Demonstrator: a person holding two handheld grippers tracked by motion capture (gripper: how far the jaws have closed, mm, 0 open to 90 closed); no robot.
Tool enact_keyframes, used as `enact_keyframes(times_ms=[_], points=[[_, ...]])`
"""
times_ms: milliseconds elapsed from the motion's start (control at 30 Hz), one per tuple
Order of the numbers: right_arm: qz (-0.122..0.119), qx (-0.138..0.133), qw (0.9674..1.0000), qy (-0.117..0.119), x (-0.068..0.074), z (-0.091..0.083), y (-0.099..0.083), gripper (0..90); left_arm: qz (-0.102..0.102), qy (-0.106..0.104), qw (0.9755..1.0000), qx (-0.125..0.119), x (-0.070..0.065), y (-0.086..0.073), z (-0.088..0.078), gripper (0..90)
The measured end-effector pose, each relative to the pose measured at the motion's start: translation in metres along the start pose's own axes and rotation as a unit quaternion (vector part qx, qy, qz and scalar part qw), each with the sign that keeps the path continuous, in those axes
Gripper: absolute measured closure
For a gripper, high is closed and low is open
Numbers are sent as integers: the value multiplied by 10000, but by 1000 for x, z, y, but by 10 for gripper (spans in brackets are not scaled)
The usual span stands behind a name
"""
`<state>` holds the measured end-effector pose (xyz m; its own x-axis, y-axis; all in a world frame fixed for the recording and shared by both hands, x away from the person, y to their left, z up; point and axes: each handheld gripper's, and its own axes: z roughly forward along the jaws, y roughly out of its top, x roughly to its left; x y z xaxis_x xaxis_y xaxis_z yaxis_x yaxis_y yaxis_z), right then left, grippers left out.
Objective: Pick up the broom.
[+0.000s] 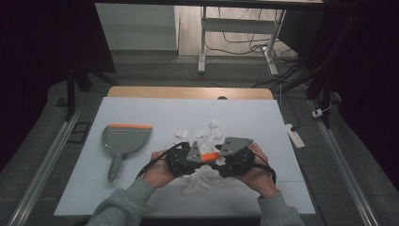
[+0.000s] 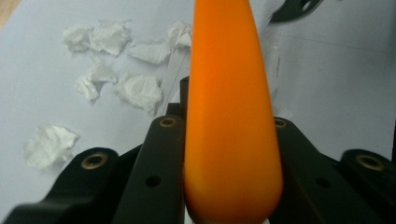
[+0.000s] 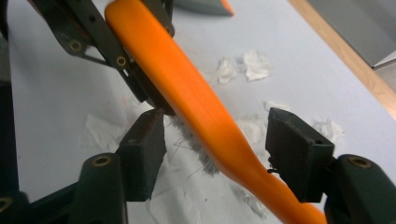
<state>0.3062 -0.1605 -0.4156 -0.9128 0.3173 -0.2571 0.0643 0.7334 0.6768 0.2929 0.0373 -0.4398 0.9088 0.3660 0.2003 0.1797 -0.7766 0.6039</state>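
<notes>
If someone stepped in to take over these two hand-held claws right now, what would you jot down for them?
Left gripper: shut on the orange brush handle.
Right gripper: open, jaws either side of the same handle, not clamped; grey bristles show beneath it.
Both grippers are held together over the near middle of the table.
Crumpled paper scraps lie scattered mid-table, more paper just under the grippers.
Grey dustpan with an orange lip lies flat to the left, untouched.
Done: brush picked up. Probably left: sweep the scraps into the dustpan.
</notes>
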Motion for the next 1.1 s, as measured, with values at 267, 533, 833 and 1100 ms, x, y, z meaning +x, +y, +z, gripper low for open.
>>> enact_keyframes(times_ms=[267,533,833,1100], points=[[-297,471,9981,250,1,6,0,562,379,-145,9992,-7,-5,9,0,783],[-559,558,9953,567,4,4,-4,700,233,367,9986,-311,-2,1,-6,423],[-252,410,9982,355,-4,2,-9,702,-823,761,9902,-833,6,-38,-36,298],[236,88,9993,284,-14,-3,-15,702,-1760,993,9739,-1038,7,-96,-57,323]])
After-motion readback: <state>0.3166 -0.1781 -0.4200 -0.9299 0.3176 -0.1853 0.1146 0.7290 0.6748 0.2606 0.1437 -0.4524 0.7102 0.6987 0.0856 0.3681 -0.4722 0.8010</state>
